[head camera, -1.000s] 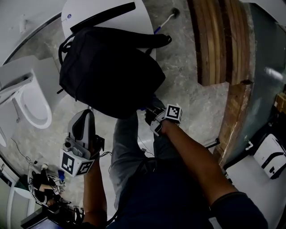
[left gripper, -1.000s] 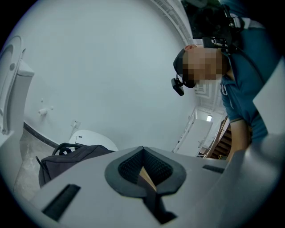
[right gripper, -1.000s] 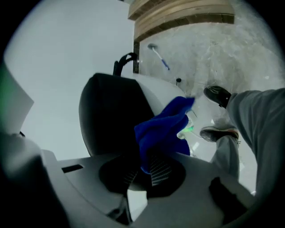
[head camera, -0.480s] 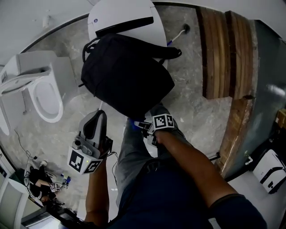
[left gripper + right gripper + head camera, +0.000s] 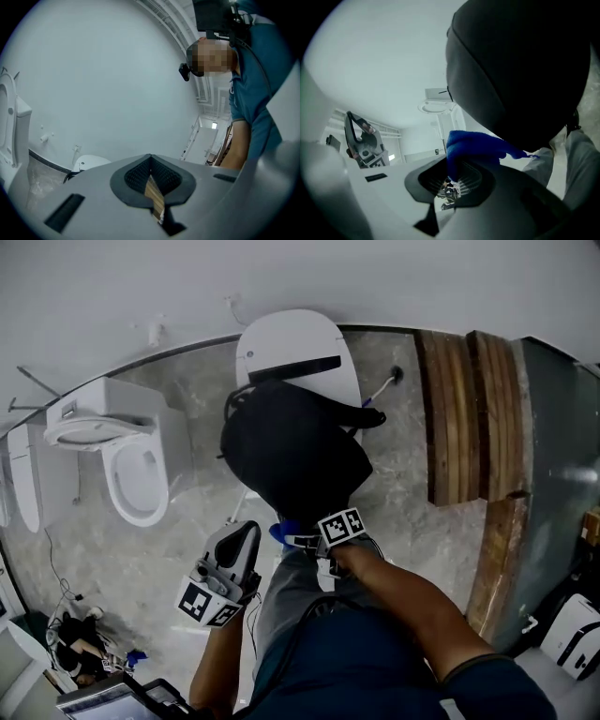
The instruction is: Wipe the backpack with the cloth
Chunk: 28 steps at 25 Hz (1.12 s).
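The soft, yielding backpack (image 5: 295, 451) lies centre frame on the toilet lid (image 5: 291, 338), best braced at its top; right gripper (image 5: 454, 180) jaws clench the cloth (image 5: 471, 145) by its lower edge, left gripper (image 5: 151, 176) jaws closed, empty.

The backpack (image 5: 295, 456) is seen steeply from overhead in the head view and closely from below in the right gripper view.
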Available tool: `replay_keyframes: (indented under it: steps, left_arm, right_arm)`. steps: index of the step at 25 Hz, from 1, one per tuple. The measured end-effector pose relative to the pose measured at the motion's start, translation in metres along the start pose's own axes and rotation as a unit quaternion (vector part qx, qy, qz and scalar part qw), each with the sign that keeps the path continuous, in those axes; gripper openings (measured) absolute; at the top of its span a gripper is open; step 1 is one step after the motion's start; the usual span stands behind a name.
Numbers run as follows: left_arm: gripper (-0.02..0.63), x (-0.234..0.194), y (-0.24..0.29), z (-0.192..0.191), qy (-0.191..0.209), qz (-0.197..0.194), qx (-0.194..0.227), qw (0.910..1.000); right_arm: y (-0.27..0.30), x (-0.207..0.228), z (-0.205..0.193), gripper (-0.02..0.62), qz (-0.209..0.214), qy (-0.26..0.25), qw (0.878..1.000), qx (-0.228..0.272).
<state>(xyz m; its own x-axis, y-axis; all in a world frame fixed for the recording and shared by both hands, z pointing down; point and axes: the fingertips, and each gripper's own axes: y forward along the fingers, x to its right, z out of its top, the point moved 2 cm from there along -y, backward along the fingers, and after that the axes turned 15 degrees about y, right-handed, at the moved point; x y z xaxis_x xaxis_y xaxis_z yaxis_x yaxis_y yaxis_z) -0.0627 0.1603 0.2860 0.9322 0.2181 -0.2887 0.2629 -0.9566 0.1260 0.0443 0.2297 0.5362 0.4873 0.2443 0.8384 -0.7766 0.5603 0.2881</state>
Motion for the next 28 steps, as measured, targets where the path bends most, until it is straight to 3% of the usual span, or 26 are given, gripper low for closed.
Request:
replay_keyframes:
  steps: [5,9,13,16,18,21,24,28]
  left_arm:
    - [0.006,0.019,-0.013,0.019,0.013,-0.025,0.002,0.9996]
    - [0.006,0.027,-0.022,0.031,0.028,-0.037,0.003,0.9989]
    - [0.006,0.034,-0.035,0.046,0.049,-0.044,0.006,0.9978]
    - [0.006,0.040,-0.037,0.061,0.070,-0.047,0.013,0.9964]
    - [0.006,0.041,-0.030,0.071,0.085,-0.057,0.019,0.9945]
    - [0.006,0.034,-0.017,0.083,0.105,-0.078,0.032,0.9909]
    - [0.006,0.045,-0.018,0.096,0.123,-0.089,0.050,0.9871]
    - [0.006,0.083,-0.049,0.120,0.144,-0.086,0.063,0.9839]
  right_arm:
    - [-0.007,-0.046,-0.012,0.040,0.026,-0.056,0.998,0.024]
    - [-0.033,-0.084,-0.007,0.040,0.049,-0.102,0.990,0.086]
    - [-0.075,-0.124,-0.006,0.040,0.054,-0.169,0.974,0.142]
    - [-0.118,-0.164,-0.009,0.040,0.052,-0.241,0.952,0.181]
    - [-0.149,-0.188,-0.006,0.040,0.041,-0.290,0.931,0.220]
    - [-0.190,-0.224,0.001,0.040,0.020,-0.366,0.885,0.287]
    - [-0.220,-0.278,-0.021,0.040,0.020,-0.453,0.828,0.329]
    - [-0.257,-0.347,-0.095,0.040,0.018,-0.550,0.747,0.373]
